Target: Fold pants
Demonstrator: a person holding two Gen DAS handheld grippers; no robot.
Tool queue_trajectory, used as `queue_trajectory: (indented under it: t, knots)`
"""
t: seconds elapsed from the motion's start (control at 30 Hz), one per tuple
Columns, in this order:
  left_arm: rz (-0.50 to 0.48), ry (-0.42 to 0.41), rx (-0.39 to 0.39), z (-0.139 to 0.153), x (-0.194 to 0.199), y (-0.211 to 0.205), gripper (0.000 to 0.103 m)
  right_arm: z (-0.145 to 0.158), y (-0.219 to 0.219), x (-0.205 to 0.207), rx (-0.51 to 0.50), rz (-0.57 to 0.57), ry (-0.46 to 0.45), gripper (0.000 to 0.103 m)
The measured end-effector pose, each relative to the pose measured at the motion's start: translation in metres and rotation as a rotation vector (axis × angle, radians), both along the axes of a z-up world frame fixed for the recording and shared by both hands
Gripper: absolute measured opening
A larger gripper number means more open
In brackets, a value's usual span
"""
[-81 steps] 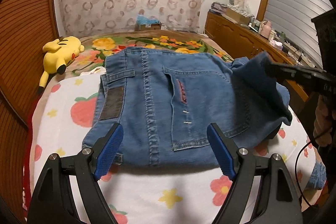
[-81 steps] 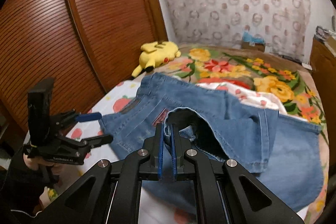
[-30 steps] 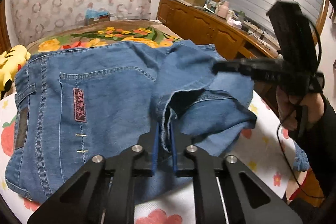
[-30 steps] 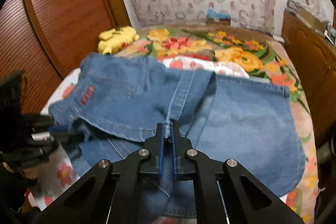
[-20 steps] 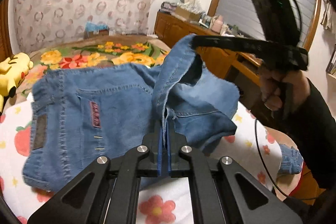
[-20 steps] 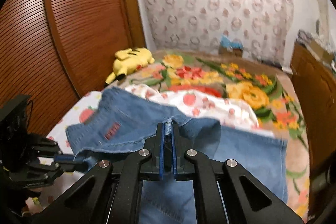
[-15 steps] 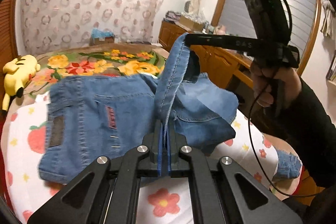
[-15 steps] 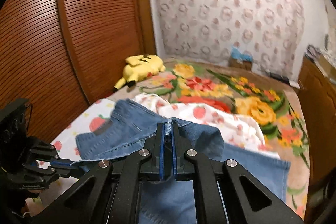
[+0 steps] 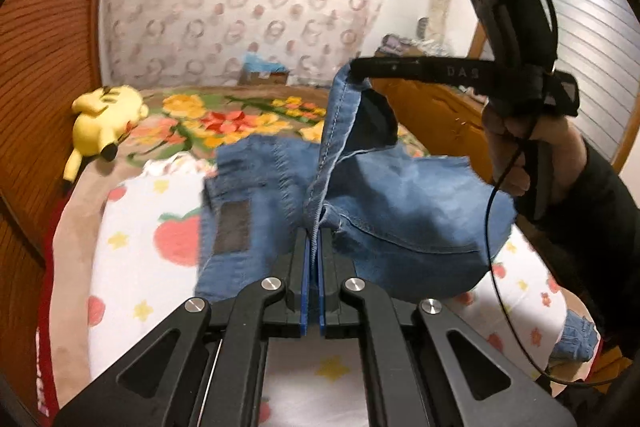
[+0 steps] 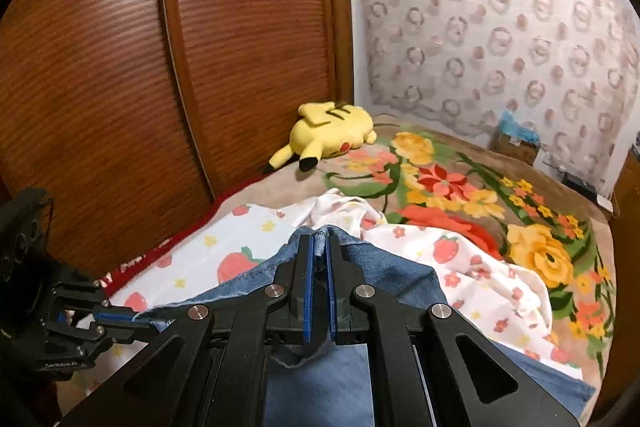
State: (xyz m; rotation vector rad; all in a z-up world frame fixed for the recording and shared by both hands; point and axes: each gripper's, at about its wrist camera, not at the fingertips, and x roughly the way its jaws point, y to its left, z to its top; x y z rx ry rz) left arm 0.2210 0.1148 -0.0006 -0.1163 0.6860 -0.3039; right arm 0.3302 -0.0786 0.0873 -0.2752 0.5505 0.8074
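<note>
Left tongs [image 9: 313, 251] and right tongs [image 10: 319, 259]: both clamped on the jeans [image 9: 400, 211] hem, lifted taut between them above the bed [image 10: 460, 183].

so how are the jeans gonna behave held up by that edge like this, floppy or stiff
Probably floppy: between the left tool and the right tool the jeans edge runs taut, while the rest sags in loose folds. Likely fairly heavy, since most of the denim rests on the bed. The pinched seam looks unlikely to slip.

Right gripper [image 10: 318, 251] jaws clamp jeans [image 10: 396, 275] hem; left gripper [image 10: 132, 319] pinches edge.
</note>
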Motion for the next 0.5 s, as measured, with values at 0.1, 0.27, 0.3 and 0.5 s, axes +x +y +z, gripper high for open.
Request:
queue_trajectory:
  t: [0.1, 0.27, 0.3, 0.5]
  knots:
    - [0.013, 0.044, 0.009, -0.018, 0.006, 0.006, 0.004, -0.012, 0.020, 0.016, -0.051, 0.007, 0.009, 0.007]
    - [0.034, 0.085, 0.025, -0.036, 0.011, 0.007, 0.004, -0.023, 0.029, 0.043, -0.099, 0.000, 0.047, 0.023]
    - [0.037, 0.088, 0.023, -0.037, 0.011, 0.008, 0.004, -0.023, 0.027, 0.046, -0.094, -0.004, 0.049, 0.031]
    - [0.063, 0.094, 0.034, -0.037, 0.014, 0.012, 0.016, -0.028, 0.011, 0.046, -0.094, -0.039, 0.056, 0.042]
